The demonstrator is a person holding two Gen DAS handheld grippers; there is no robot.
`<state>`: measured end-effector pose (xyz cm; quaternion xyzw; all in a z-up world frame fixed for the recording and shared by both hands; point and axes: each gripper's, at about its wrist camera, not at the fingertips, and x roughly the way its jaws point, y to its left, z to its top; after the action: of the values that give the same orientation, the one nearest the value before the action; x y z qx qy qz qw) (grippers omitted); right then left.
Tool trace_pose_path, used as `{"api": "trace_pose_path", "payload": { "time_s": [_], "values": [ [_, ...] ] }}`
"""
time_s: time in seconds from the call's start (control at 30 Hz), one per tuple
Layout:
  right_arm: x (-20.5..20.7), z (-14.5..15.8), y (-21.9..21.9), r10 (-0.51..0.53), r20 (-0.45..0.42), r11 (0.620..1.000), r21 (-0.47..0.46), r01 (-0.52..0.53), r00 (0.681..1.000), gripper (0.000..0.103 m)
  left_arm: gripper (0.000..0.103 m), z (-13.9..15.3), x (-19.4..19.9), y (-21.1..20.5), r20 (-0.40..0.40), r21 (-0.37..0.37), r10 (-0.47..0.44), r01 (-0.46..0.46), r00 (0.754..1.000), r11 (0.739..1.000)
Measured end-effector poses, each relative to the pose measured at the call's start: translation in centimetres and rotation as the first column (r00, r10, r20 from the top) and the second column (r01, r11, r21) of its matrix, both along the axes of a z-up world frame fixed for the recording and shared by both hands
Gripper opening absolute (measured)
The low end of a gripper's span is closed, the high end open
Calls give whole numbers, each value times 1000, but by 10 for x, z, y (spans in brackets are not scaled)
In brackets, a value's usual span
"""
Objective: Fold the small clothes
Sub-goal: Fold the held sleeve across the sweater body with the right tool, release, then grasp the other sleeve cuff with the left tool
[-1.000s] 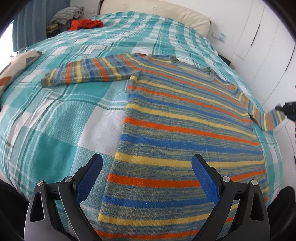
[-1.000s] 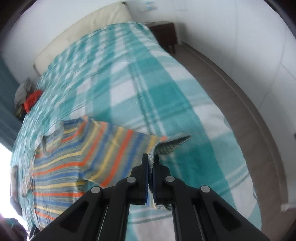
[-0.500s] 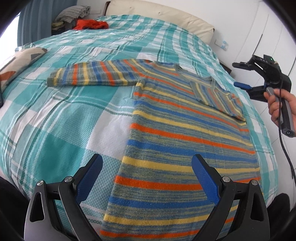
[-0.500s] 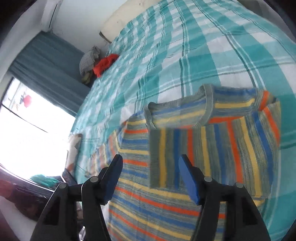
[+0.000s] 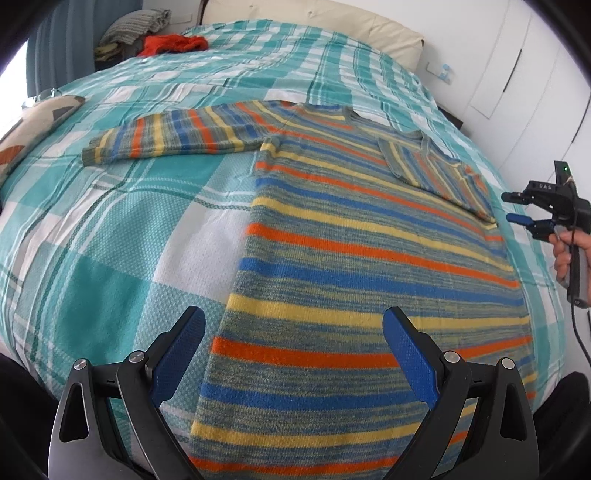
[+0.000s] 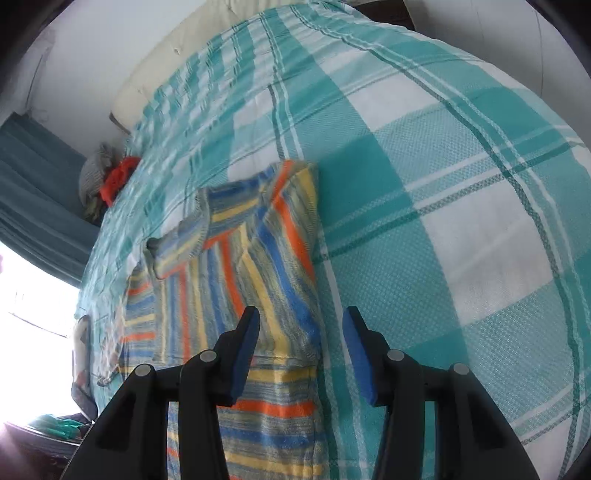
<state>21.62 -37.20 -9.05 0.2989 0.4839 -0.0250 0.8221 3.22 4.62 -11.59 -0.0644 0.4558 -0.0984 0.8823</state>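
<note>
A striped knit sweater [image 5: 351, 258] in orange, blue and yellow lies flat on the teal plaid bedspread [image 5: 110, 240]. Its left sleeve [image 5: 166, 136] stretches out to the side. Its right sleeve [image 5: 436, 170] lies folded over the chest. My left gripper [image 5: 293, 317] hovers open above the hem, holding nothing. My right gripper [image 6: 302, 317] hangs over the sweater's [image 6: 258, 280] right edge near the shoulder; its jaws are closing with nothing pressed between them. In the left wrist view, a hand holds the right gripper [image 5: 517, 206] beside the bed's right side.
A red garment [image 5: 173, 42] and a heap of grey clothes [image 5: 136, 22] sit at the far left corner. A patterned cushion [image 5: 33, 125] lies at the left edge. A cream headboard [image 5: 314, 18] and white cupboard doors [image 5: 517, 74] stand behind and to the right.
The right gripper let go of the right sleeve, which now lies folded across the chest, then drew back and down to the sweater's right edge. The left gripper stayed in place.
</note>
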Motion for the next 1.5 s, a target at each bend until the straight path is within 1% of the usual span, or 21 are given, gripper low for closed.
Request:
{"api": "trace_pose_path", "payload": {
  "time_s": [0.1, 0.17, 0.2, 0.23, 0.27, 0.3, 0.33, 0.4, 0.47, 0.53, 0.57, 0.6, 0.77, 0.83, 0.93, 1.03, 1.13, 1.3, 1.37, 1.43, 1.5],
  "values": [
    [7, 11, 15, 98, 35, 994, -56, -96, 995, 48, 98, -1, 1, -7, 11, 23, -17, 17, 1000, 1000],
    [11, 12, 25, 168, 97, 986, 7, -169, 981, 48, 98, -3, 0, -11, 14, 51, -33, 32, 999, 998],
    [13, 7, 28, 186, 98, 981, 42, -190, 978, 47, 98, -5, 0, -13, 8, 70, -40, 40, 999, 997],
    [16, -3, 31, 191, 46, 980, 41, -193, 981, 47, 98, -7, -1, -15, 2, 87, -47, 47, 999, 995],
    [19, -17, 34, 177, -54, 984, -10, -177, 983, 45, 98, -8, -1, -16, -2, 100, -52, 52, 999, 994],
    [19, -28, 33, 141, -134, 985, -83, -153, 981, 33, 98, -8, -1, -17, -3, 108, -55, 55, 998, 993],
    [15, -29, 30, 102, -147, 981, -150, -124, 984, 31, 98, -7, -2, -16, -2, 109, -58, 57, 998, 992],
    [-1, -17, 24, 40, -97, 973, -225, -61, 995, 38, 98, -5, -4, -12, 4, 88, -54, 53, 999, 995],
    [-29, 1, 19, 5, -11, 972, -237, -8, 1000, 45, 98, -2, -4, -8, 7, 53, -49, 49, 999, 997],
    [-65, 15, 18, -23, 75, 965, -258, 42, 997, 55, 98, -1, -3, -4, 13, 21, -38, 38, 999, 999],
    [-85, 19, 19, -40, 109, 957, -280, 69, 993, 63, 98, -2, -2, -2, 15, 8, -28, 28, 999, 1000],
    [-104, 20, 20, -54, 139, 947, -306, 95, 989, 66, 98, -3, -2, -1, 15, -3, -16, 16, 1000, 1000],
    [-194, 14, 31, -133, 210, 911, -358, 203, 969, 66, 98, -14, -4, 5, -17, -18, 43, -44, 999, 999],
    [-219, 8, 35, -148, 201, 904, -370, 215, 968, 66, 98, -13, -6, 3, -6, 2, 48, -48, 999, 999],
    [-226, 3, 30, -145, 171, 932, -307, 193, 975, 67, 98, -12, -6, -4, 6, 32, 36, -37, 999, 999],
    [-219, 7, 31, -125, 200, 919, -346, 190, 972, 67, 98, -13, -9, -9, 9, 76, 16, -17, 1000, 997],
    [-218, 5, 32, -124, 205, 927, -326, 187, 971, 67, 98, -7, -13, -8, 11, 107, -4, 3, 1000, 994],
    [-217, -1, 43, -99, 188, 943, -296, 153, 977, 67, 98, 20, 5, 32, 28, 8, 20, -20, 999, 1000],
    [-215, -1, 49, -72, 186, 946, -300, 126, 980, 67, 98, 31, 27, 62, 35, -20, 75, -74, 997, 997],
    [-214, -2, 55, -45, 181, 946, -309, 100, 983, 67, 98, 36, 56, 97, -14, -72, 136, -137, 991, 988],
    [-212, -5, 60, -24, 172, 946, -315, 78, 985, 67, 98, 32, 85, 139, -59, -142, 219, -225, 974, 964]
  ]
}}
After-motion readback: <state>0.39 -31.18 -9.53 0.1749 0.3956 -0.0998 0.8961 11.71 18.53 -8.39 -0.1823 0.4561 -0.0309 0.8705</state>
